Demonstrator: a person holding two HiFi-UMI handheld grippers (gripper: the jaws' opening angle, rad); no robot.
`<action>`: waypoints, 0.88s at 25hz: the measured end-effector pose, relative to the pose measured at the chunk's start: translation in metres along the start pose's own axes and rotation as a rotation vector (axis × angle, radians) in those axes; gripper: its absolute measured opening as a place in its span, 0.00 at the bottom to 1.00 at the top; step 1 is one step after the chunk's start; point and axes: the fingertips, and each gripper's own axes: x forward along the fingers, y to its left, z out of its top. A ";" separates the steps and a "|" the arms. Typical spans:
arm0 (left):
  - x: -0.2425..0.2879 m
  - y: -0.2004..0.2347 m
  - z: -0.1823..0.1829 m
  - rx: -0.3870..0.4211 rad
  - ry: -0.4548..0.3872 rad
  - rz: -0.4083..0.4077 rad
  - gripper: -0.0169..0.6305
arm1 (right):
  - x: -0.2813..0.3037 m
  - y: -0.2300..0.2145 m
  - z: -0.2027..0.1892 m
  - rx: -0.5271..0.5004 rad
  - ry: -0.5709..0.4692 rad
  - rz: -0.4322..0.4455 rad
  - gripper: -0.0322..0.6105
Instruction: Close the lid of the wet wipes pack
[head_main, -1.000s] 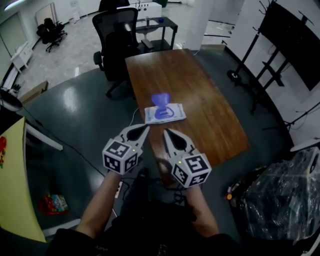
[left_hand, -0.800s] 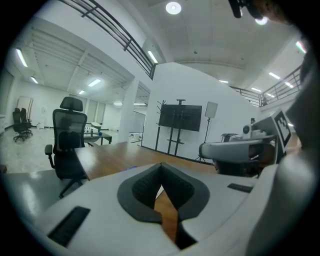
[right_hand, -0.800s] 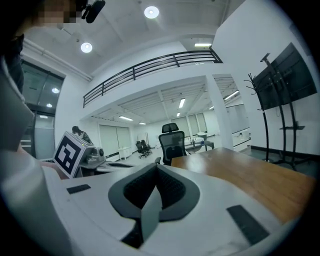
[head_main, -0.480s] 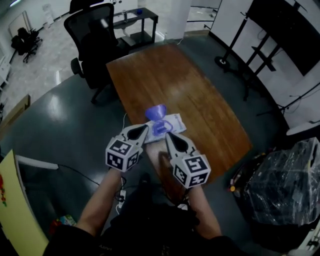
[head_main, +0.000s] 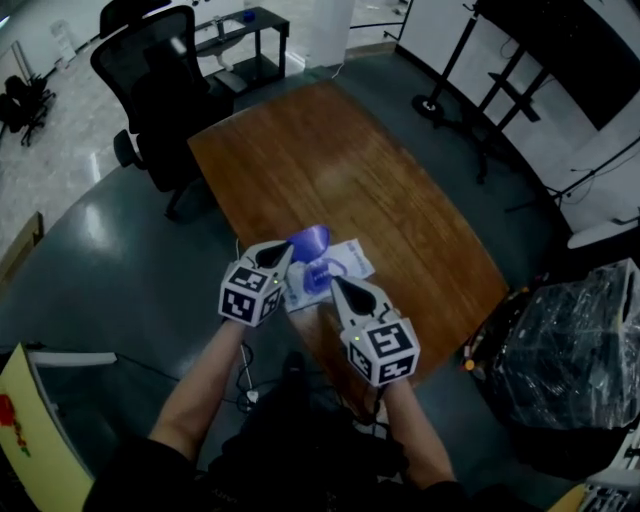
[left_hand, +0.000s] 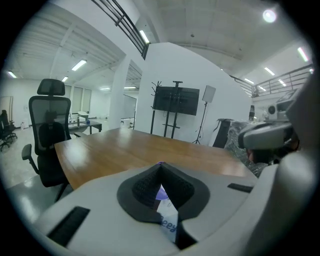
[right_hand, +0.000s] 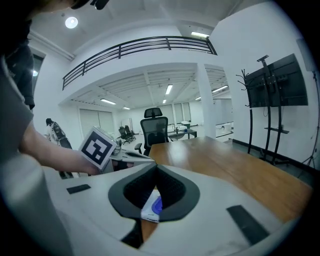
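A wooden table (head_main: 330, 160) fills the middle of the head view. The wet wipes pack (head_main: 345, 262) lies flat on the table close to its near edge, the edge by the person. The pack's purple lid (head_main: 310, 240) stands raised and open above the tabletop.

The left gripper (head_main: 288, 249) hangs over the table's near-left corner with its tip just beside the lid; whether it touches cannot be made out. In the left gripper view its jaws are pressed together at the tip with nothing clamped, and the pack (left_hand: 168, 220) and a bit of the lid (left_hand: 161, 193) show through the gap behind the tip.

The right gripper (head_main: 334, 284) sits over the table's near edge, just beside the pack. The right gripper view shows its jaws meeting at the tip too, gripping nothing, with the pack (right_hand: 151, 207) visible on the tabletop beyond them.

A black office chair (head_main: 160, 95) stands at the table's far-left corner. A bundle wrapped in clear plastic (head_main: 565, 350) sits on the floor off the table's right side. A black stand (head_main: 470, 70) rises beyond the table's far-right side.
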 end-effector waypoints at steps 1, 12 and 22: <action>0.006 0.005 -0.002 0.003 0.011 -0.004 0.01 | 0.002 -0.002 0.000 -0.001 0.004 -0.006 0.06; 0.051 0.027 -0.034 -0.032 0.119 -0.043 0.25 | 0.015 -0.031 -0.013 0.045 0.038 -0.076 0.06; 0.050 0.005 -0.036 -0.028 0.132 -0.129 0.29 | 0.015 -0.041 -0.020 0.061 0.040 -0.101 0.06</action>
